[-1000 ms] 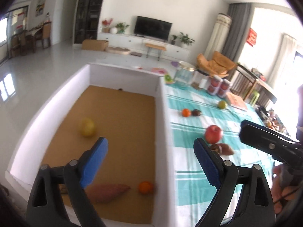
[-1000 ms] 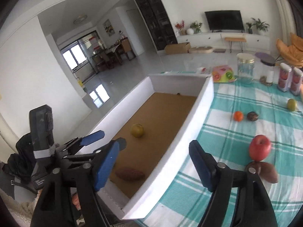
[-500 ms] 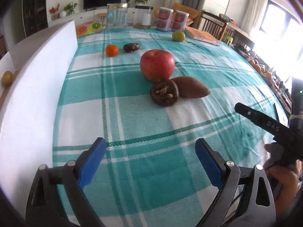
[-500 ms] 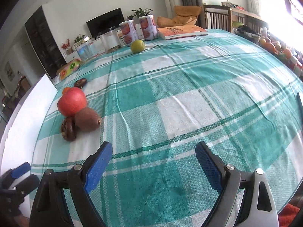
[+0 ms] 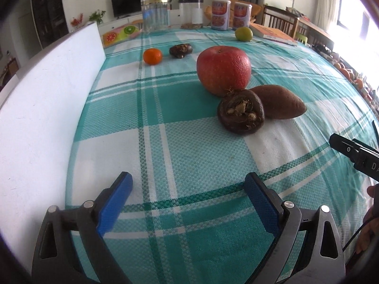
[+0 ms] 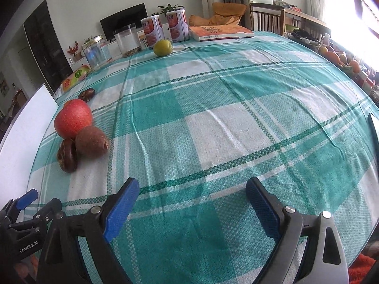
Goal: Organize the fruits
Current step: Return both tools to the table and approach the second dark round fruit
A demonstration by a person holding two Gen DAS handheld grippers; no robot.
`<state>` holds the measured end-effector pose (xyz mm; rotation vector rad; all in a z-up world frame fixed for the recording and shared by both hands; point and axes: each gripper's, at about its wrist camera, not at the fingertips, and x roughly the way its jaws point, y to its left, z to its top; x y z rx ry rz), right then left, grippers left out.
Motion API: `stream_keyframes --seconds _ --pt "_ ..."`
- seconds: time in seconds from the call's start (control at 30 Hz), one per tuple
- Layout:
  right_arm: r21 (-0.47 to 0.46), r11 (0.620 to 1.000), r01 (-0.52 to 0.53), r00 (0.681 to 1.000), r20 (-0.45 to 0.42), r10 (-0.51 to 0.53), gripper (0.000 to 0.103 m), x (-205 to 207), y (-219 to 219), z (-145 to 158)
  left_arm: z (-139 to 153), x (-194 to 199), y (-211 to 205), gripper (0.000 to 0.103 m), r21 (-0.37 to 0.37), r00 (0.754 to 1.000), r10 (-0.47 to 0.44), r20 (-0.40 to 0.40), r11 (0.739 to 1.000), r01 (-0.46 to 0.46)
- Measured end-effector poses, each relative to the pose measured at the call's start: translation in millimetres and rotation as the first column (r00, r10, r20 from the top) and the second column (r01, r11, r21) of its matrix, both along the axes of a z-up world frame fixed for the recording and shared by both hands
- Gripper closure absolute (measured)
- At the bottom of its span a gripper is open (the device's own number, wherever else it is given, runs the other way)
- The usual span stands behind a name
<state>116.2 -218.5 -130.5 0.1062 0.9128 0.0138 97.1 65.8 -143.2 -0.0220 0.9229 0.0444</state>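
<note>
The left gripper [image 5: 187,198] is hovering with jaws wide apart and empty, facing the cluster ahead and slightly right: red apple [image 5: 223,69], dark round fruit [image 5: 241,111] touching it, brown oval fruit [image 5: 278,101] lying crosswise; the right gripper [image 6: 191,200] (also spread, empty) is sitting farther off, the cluster lying to its left

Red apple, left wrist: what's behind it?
Behind the red apple, bare checked tablecloth, then a green citrus and two cans. The strip directly behind the apple is hidden.
</note>
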Motion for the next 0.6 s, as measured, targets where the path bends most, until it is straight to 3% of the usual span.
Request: stream_keyframes --seconds 0.6 --pt "-0.042 0.999 -0.024 0.999 -0.024 0.023 0.002 3.1 8.8 -3.4 0.0 2.5 0.3 0.004 0.003 1.000 -0.003 -0.004 1.000 0.003"
